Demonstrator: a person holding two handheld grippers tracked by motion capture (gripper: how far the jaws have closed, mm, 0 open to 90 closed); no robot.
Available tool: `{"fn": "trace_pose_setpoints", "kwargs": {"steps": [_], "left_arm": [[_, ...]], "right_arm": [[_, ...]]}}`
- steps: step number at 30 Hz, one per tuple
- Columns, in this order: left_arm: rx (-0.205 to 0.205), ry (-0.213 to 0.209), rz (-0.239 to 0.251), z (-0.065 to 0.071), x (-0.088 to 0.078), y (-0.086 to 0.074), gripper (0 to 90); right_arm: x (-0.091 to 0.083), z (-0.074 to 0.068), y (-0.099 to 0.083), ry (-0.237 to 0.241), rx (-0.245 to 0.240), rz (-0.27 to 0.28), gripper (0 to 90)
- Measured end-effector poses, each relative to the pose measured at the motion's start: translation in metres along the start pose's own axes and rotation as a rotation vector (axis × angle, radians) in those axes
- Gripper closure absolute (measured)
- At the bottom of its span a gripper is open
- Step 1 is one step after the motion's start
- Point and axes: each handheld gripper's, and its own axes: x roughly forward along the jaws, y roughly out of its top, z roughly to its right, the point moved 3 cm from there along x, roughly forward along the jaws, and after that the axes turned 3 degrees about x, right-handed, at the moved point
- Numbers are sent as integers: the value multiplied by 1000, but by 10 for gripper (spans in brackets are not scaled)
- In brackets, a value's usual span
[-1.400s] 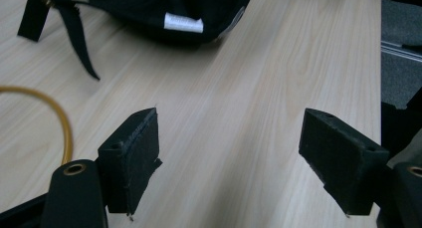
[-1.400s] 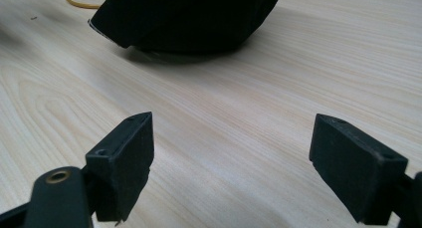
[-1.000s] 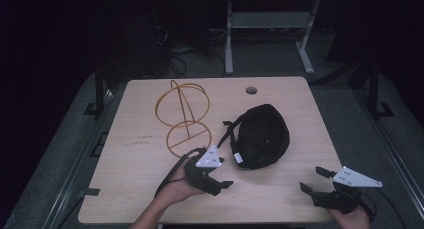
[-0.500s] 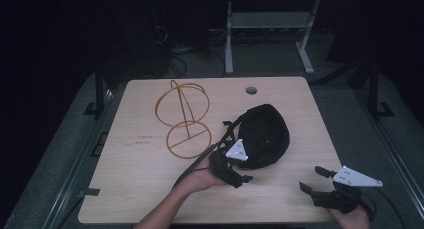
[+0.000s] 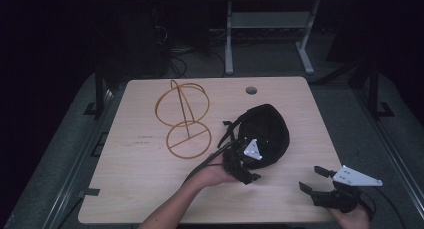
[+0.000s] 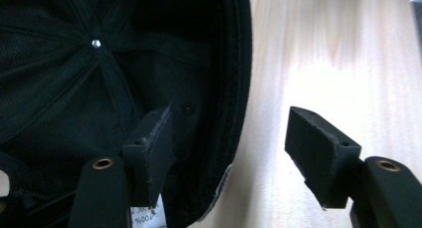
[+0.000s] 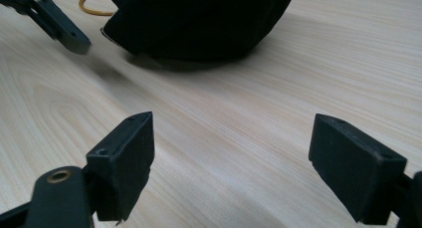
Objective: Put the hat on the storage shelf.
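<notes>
2 grippers work over the wooden table [image 5: 150, 189]. At the left, the left gripper [image 5: 243, 168] straddles the rim of the black cap [image 5: 267, 131], which lies upside down right of the table's middle: 1 pad is inside the crown, the other over bare wood, jaws still apart and just been closing, not yet pressing. A white label [image 6: 144, 217] inside the cap carries print too small to read. Near the front right corner, the right gripper [image 5: 314, 181] stands wide, holding nothing.

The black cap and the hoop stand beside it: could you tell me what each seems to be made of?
Black cap: matte woven fabric, apparently partly mesh; stitched seams and a sewn label show inside. Hoop stand: probably thin bent wood or rattan, judging by its tan, dull rings; metal cannot be excluded.
</notes>
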Motion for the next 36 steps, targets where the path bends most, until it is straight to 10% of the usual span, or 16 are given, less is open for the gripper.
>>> {"fn": "trace_pose_setpoints", "kwargs": {"steps": [14, 36], "left_arm": [[66, 25, -99, -4, 20, 4, 502], [94, 10, -71, -6, 10, 17, 780]], "right_arm": [[0, 1, 0, 6, 3, 2, 176], [1, 1, 0, 11, 5, -1, 175]]}}
